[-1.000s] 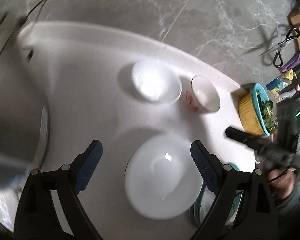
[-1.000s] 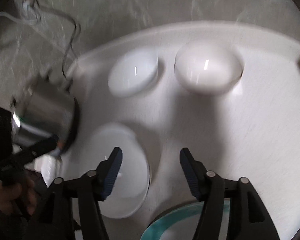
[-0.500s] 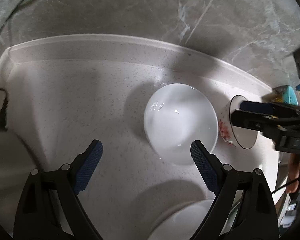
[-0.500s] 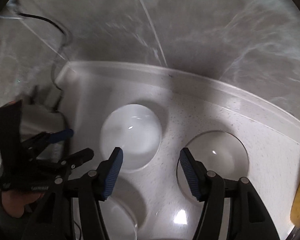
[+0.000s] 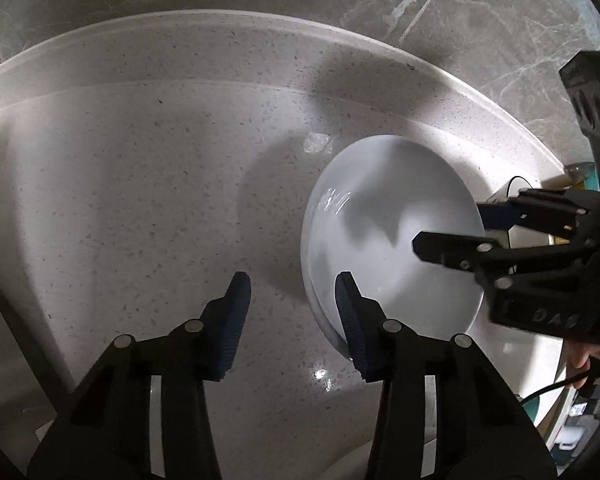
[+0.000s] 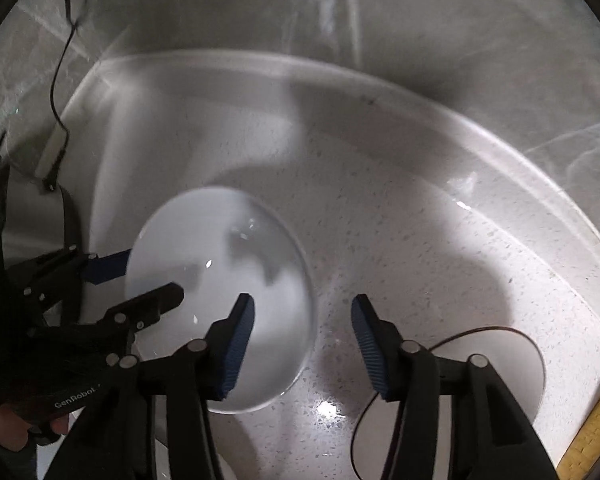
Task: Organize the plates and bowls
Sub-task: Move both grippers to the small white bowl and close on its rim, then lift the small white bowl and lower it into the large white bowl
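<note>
In the left wrist view, the left gripper (image 5: 288,308) stands parted, its right finger just inside the near rim of the white bowl (image 5: 388,236) on the worktop (image 5: 148,200); in the right wrist view, the right gripper (image 6: 302,334), also parted, has its left finger over that bowl.

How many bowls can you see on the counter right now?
2. The white bowl sits between both grippers' fingers; a second bowl is right of it, behind the right gripper's finger. More dishes may be hidden below.
</note>
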